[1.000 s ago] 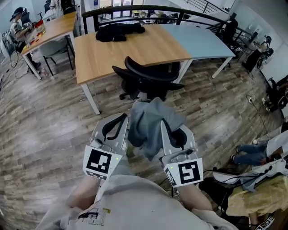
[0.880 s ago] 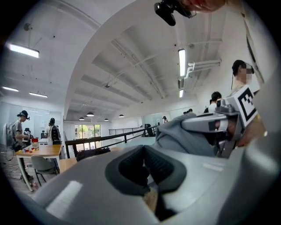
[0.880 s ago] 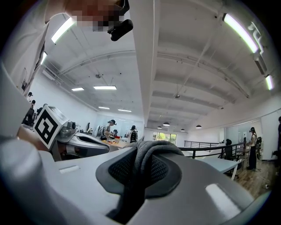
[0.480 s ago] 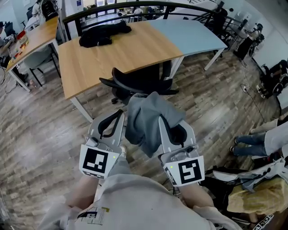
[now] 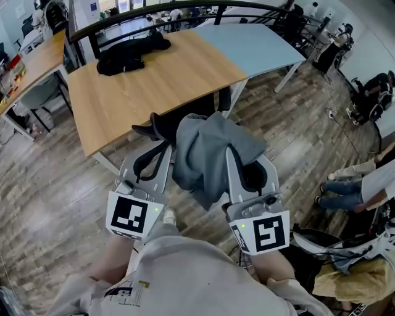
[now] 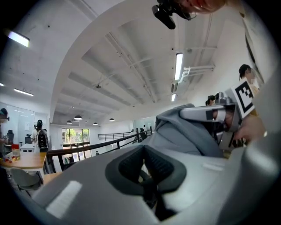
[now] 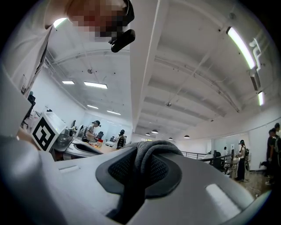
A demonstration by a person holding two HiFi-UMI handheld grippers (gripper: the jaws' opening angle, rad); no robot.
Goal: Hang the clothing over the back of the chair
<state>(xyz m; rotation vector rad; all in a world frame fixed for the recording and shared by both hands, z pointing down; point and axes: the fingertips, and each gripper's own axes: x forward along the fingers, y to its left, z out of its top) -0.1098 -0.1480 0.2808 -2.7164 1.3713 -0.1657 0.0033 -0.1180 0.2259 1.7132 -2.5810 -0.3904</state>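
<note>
A grey garment (image 5: 210, 154) hangs bunched between my two grippers, held up at chest height. My left gripper (image 5: 165, 148) is shut on its left edge, and the cloth (image 6: 184, 132) runs off to the right of the jaws. My right gripper (image 5: 233, 154) is shut on a thick fold (image 7: 151, 154) that bulges up between its pads. The black office chair (image 5: 159, 126) stands just beyond the garment at the desk. Only its backrest edge shows left of the cloth; the seat is hidden behind it.
A long wooden desk (image 5: 160, 74) with a pale blue end stands behind the chair, with a black garment (image 5: 126, 54) lying on it. A dark railing (image 5: 154, 15) runs behind the desk. A person's legs (image 5: 349, 185) and piled bags (image 5: 345, 271) are at the right.
Both grippers have carried the grey garment forward and a little up toward the chair. The chair, earlier in full view, is now mostly covered by the cloth.
</note>
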